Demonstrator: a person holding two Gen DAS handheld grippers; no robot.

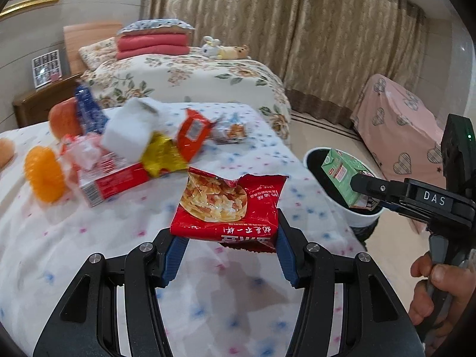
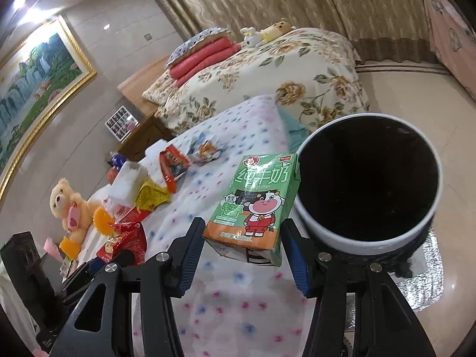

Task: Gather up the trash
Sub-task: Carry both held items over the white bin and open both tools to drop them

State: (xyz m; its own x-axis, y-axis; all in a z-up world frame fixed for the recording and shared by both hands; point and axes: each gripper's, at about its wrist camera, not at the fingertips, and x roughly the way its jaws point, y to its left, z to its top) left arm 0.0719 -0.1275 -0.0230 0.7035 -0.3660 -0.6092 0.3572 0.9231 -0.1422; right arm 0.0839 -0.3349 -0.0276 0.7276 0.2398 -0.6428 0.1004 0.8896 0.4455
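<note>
On the bed (image 1: 89, 261), wrappers (image 1: 190, 132) remain beyond the left tongs (image 1: 227, 245) gripping a red snack bag (image 1: 229, 208); right tongs (image 2: 242, 245) grip a milk carton (image 2: 258, 202) beside the seemingly empty bin (image 2: 309, 217).

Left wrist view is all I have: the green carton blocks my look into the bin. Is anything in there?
Observer: In the right wrist view the bin looks dark inside, and no trash shows in it.
Operator: Is the carton over the opening?
Observer: Not quite; the milk carton sits just left of the rim, gripped between the right gripper fingers.
Operator: Anything beyond my frame's left edge?
Observer: A teddy bear sits on the bedspread near the orange ball.
</note>
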